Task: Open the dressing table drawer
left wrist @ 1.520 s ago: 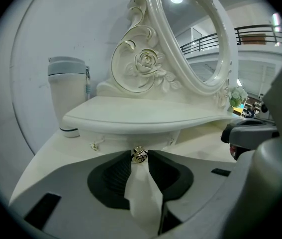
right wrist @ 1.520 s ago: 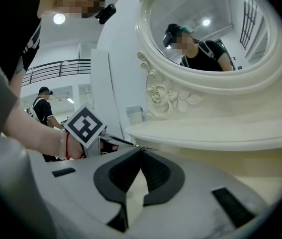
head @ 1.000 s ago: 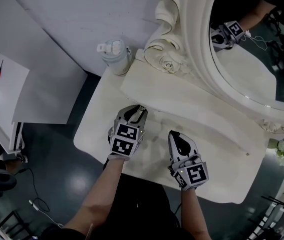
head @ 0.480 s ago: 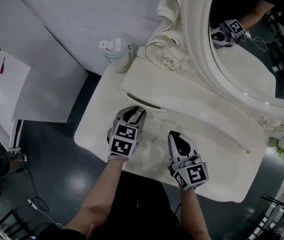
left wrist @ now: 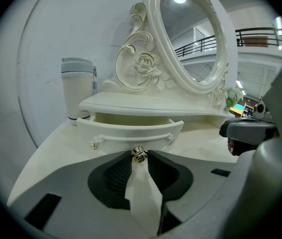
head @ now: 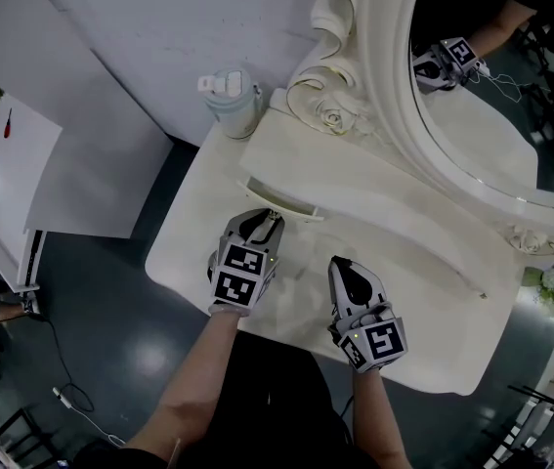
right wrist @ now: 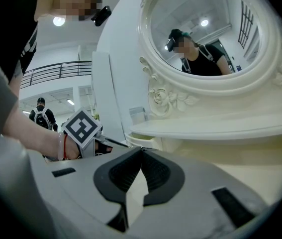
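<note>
Cream drawer (left wrist: 131,133) ajar — knob (left wrist: 139,154) in left gripper (head: 265,216)

Left gripper (head: 268,215) clamped (right gripper (head: 340,264) closed)

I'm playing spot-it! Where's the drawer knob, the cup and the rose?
drawer knob (left wrist: 139,154), left gripper view, on its shiny middle.
cup (left wrist: 77,91), left gripper view, middle of its side.
rose (left wrist: 144,63), left gripper view, flower's centre.

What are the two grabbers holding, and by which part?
The left gripper pinches the drawer by its small metal knob. The right gripper holds nothing; its jaws are together.
</note>
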{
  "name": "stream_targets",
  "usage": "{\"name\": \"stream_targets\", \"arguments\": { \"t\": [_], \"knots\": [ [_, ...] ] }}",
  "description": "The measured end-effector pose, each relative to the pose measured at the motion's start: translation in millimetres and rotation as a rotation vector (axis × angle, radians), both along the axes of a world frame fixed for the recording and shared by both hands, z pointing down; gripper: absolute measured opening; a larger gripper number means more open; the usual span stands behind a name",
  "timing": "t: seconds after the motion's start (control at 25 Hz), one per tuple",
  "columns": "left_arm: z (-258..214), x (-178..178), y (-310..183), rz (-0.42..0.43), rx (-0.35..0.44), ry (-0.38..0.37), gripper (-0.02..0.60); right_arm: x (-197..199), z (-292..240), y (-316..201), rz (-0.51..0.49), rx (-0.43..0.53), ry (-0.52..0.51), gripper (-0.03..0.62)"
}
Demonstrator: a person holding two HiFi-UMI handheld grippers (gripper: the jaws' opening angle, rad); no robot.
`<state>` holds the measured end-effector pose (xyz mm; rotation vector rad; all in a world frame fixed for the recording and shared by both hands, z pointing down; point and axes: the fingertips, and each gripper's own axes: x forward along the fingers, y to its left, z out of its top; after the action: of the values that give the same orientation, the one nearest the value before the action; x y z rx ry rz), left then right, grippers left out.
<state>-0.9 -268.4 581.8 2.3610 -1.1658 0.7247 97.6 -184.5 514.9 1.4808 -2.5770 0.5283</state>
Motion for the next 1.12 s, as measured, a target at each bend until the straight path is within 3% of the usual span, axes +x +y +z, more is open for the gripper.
{"name": "stream_targets", "arguments": {
  "t": [1.12],
  "knots": [
    [-1.8, -15.9, 29.3, 0.001, -0.018, 0.01, 0.109, -14.0, -1.0, 16.3, -0.019, -0.001, 0.009, 0.006]
  ]
}}
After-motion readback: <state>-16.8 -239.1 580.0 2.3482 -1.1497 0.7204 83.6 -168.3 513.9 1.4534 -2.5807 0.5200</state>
